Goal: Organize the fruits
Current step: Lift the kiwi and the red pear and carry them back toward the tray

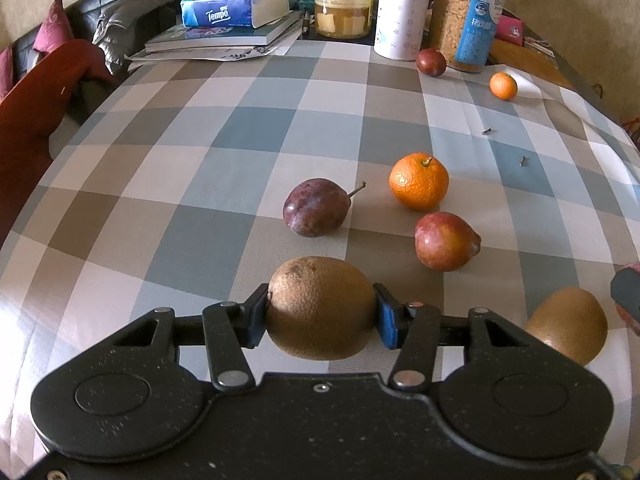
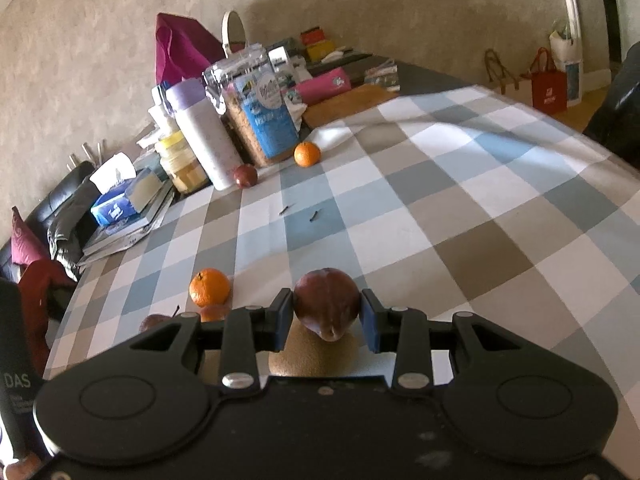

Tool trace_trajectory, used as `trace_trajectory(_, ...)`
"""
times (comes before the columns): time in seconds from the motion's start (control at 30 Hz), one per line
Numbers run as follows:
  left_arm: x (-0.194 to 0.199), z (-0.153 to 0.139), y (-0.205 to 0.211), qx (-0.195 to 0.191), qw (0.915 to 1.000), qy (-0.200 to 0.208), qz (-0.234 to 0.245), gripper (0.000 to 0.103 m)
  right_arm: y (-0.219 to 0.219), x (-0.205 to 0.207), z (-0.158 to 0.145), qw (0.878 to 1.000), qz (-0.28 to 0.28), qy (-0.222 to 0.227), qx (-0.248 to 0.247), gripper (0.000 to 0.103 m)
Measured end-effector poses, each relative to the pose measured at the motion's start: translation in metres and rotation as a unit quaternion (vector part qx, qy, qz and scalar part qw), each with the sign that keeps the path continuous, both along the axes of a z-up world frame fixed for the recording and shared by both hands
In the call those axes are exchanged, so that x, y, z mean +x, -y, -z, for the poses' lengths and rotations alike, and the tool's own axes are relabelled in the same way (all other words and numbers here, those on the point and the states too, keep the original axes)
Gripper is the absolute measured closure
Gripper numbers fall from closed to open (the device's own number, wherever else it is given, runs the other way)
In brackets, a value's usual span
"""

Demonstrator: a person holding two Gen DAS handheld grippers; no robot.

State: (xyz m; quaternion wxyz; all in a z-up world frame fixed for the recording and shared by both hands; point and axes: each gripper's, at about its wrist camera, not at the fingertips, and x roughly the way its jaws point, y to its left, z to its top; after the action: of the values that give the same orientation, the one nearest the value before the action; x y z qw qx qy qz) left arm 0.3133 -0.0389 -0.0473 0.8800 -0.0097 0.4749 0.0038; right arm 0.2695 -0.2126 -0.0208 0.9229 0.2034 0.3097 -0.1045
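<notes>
I count the fruit first. In my left view there are two kiwis, two oranges and three plums on the checked cloth (image 1: 192, 152), and the right view adds a fourth plum.

My left gripper (image 1: 322, 312) pinches the held kiwi (image 1: 321, 308) between its blue pads, one on each end, so the kiwi's long axis runs straight across from pad to pad. It sits near the front edge of the cloth. The second kiwi (image 1: 568, 328) lies just to its right on the cloth, long axis tilted up toward the right.

Beyond them are the dark plum (image 1: 315, 207), stem pointing up and right, and the red plum (image 1: 445, 241), its pointed tip aimed right. The big orange (image 1: 419, 181) sits just behind the red plum, stem up. Well back, the far plum (image 1: 431, 62) and the small orange (image 1: 503, 86) lie near the jars (image 1: 344, 8).

My right gripper (image 2: 326, 314) holds the fourth plum (image 2: 326, 302). The left pad touches it; whether the right pad presses on it I cannot tell, as a sliver of gap seems to show there. Its pointed tip aims toward the camera and down, long axis along the fingers. It hangs over a kiwi (image 2: 312, 356), seen below it.
</notes>
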Motion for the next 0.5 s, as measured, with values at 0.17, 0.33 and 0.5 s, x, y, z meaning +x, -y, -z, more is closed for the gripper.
trace_trajectory(0.17, -0.002, 0.0, 0.002, 0.01, 0.9999, 0.004, -0.003, 0.045, 0.001, -0.002, -0.002, 1.0, 0.004, 0.008, -0.003, 0.065)
trace_trajectory(0.33, -0.007, -0.006, 0.003, 0.01, 0.9997, 0.024, -0.001, 0.045, 0.004, -0.001, -0.001, 1.0, 0.013, 0.006, -0.001, 0.065)
trace_trajectory(0.5, -0.012, -0.016, 0.003, 0.003, 0.9983, 0.058, 0.002, 0.045, 0.006, -0.001, -0.001, 1.0, 0.021, 0.007, 0.001, 0.065)
